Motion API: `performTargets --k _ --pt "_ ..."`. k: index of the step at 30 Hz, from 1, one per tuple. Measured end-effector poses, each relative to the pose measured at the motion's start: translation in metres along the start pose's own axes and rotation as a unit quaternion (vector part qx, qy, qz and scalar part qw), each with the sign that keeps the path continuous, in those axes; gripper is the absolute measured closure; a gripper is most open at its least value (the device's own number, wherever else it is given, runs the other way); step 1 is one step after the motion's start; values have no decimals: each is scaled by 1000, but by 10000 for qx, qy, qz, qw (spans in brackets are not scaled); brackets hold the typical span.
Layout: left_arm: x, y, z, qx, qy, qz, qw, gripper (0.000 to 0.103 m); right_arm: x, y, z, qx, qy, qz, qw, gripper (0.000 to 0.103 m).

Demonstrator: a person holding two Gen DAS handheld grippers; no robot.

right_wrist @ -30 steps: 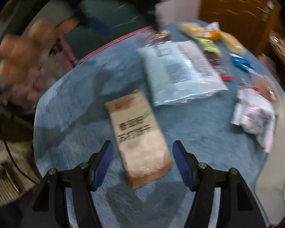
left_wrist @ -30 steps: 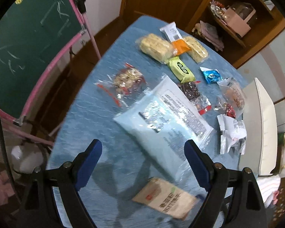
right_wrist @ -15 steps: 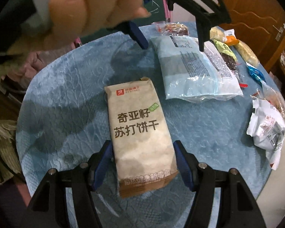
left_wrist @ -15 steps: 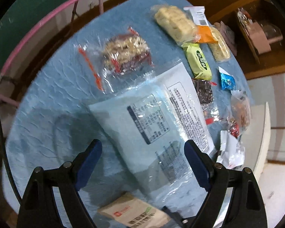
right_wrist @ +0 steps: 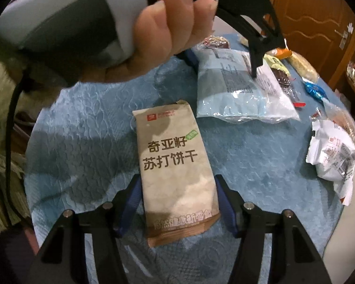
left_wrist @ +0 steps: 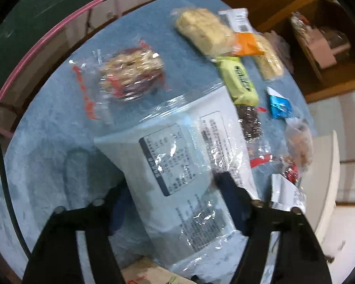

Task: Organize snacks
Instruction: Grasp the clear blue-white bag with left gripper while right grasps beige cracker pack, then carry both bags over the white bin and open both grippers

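A large light-blue plastic snack bag [left_wrist: 177, 177] lies on the blue tablecloth. My left gripper [left_wrist: 175, 189] straddles its near half, one finger on each side, jaws closing against it. In the right wrist view the same bag [right_wrist: 239, 90] lies under the left gripper. A brown paper cracker pack [right_wrist: 177, 168] lies in front. My right gripper [right_wrist: 177, 189] has its blue pads at both sides of the pack's near end, touching or nearly so. The pack's corner shows in the left wrist view [left_wrist: 149, 272].
Small snacks lie across the far table: a nut bar in clear wrap [left_wrist: 130, 75], pale cakes [left_wrist: 203, 30], an orange packet [left_wrist: 246, 45], a green bar [left_wrist: 239, 80], a blue candy [left_wrist: 279, 106], a white wrapper [right_wrist: 331, 156]. A white tray [left_wrist: 324, 184] stands at the right edge.
My left gripper moved down onto the light-blue bag and narrowed around it. My right gripper moved forward and narrowed around the brown cracker pack's near end.
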State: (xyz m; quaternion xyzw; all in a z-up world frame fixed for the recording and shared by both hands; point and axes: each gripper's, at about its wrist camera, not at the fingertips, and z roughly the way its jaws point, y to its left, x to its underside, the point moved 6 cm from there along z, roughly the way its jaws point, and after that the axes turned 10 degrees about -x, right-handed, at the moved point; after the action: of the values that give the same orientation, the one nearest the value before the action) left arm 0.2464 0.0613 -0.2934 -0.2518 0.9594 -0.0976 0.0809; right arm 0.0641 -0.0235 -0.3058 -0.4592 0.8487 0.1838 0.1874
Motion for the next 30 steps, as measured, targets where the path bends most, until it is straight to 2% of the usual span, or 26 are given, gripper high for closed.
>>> performTargets --k 2,3,7,13,17,24,30 --pt "-3 2 -5 179 -57 -47 9998 56 1 5 -2 7 -19 8 10000 44" --pt "-5 2 -9 315 -104 -52 9994 66 2 6 -4 -3 -34 31 10000 44" --pt "-8 -2 -24 507 -273 151 9982 80 5 7 -16 -19 -174 207 9996 45" --pt "3 -11 -53 398 -663 637 9950 85 1 -3 -43 13 -499 560 9972 45" --pt "15 -14 -83 225 -1099 1072 9879 87 1 -3 -64 134 -750 754 9942 45" --pt "36 -15 -139 164 -1762 1565 9717 89 17 -11 -107 371 -1134 1263 9848 45" --pt "62 -34 -193 383 -2159 2019 9546 89 25 -25 -146 651 -1536 1744 9704 45"
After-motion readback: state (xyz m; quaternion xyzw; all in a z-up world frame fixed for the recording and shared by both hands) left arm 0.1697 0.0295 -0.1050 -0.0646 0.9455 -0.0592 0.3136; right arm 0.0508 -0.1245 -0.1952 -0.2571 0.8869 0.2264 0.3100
